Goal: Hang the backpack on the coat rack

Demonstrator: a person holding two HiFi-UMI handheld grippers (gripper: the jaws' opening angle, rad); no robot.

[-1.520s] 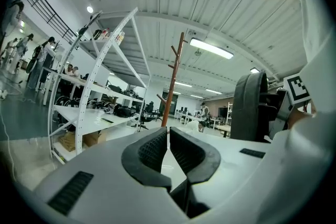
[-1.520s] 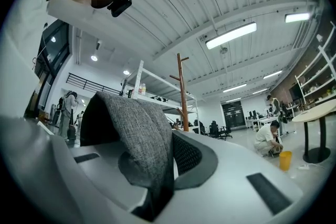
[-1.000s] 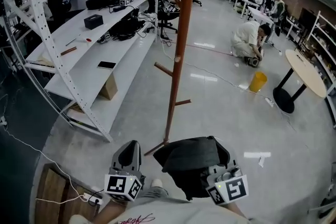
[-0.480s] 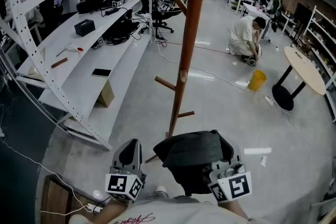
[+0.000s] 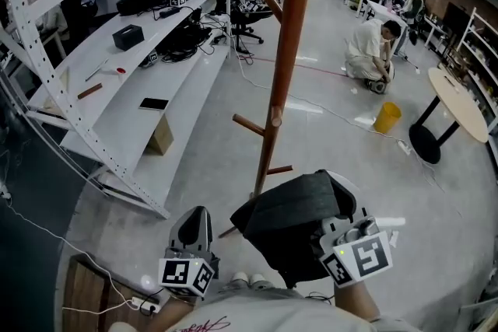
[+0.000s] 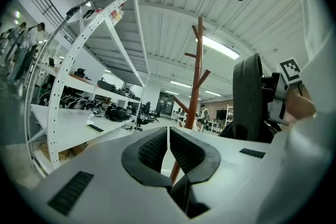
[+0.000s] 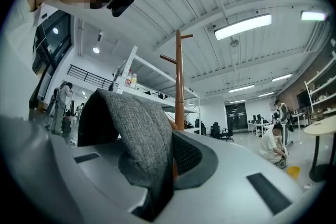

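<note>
We see glossy grey floor [image 5: 342,144]; white shelving [image 5: 132,82] left; coat rack [image 5: 285,66] ahead | left gripper [image 6: 168,136] level, jaws together, empty; right gripper [image 7: 171,150] level, jaws pinching backpack [image 5: 299,215]

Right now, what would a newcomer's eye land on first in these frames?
The tall wooden coat rack stands mid-floor, straight ahead in the head view. Just below it is the dark grey backpack, clamped in the right tongs, while the left tongs beside it are shut on nothing. Further back on the right, a person crouches on the floor near a yellow bucket.
</note>
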